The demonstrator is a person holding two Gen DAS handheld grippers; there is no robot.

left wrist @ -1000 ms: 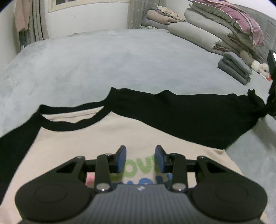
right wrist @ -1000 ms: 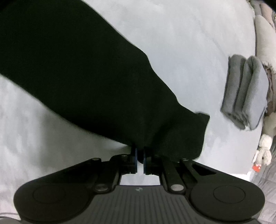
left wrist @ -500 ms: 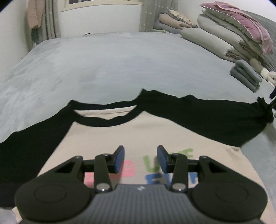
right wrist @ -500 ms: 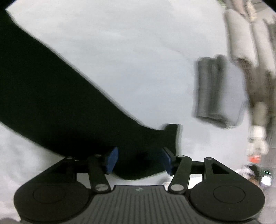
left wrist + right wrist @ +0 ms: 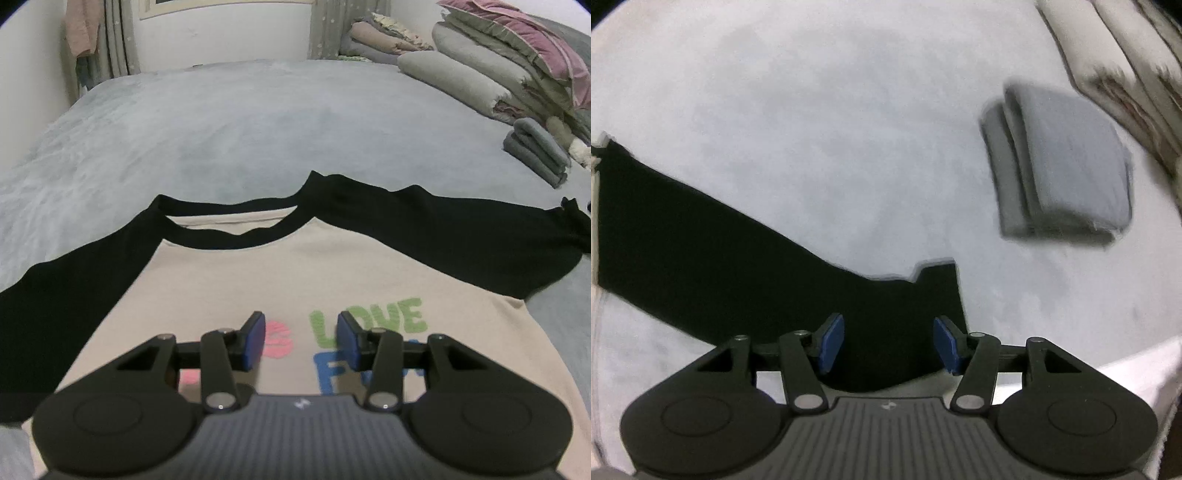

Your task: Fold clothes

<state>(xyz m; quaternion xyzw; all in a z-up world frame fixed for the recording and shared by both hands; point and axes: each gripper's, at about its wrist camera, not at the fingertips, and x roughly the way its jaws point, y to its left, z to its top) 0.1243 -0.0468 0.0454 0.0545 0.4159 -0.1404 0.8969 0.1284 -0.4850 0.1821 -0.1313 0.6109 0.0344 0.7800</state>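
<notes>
Black sleeve [image 5: 746, 258], laid flat: with right gripper [image 5: 888, 345] spread and empty, left gripper [image 5: 301, 341] likewise, you re-pinch the cuff squarely before folding inward

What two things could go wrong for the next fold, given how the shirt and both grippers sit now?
1. The black sleeve lies released, its cuff end uneven, so a fold may trap wrinkles.
2. The right gripper stands open over the cuff; the folded grey towels lie close and could be bumped.
3. The left gripper hovers open over the shirt print and might snag it.
</notes>
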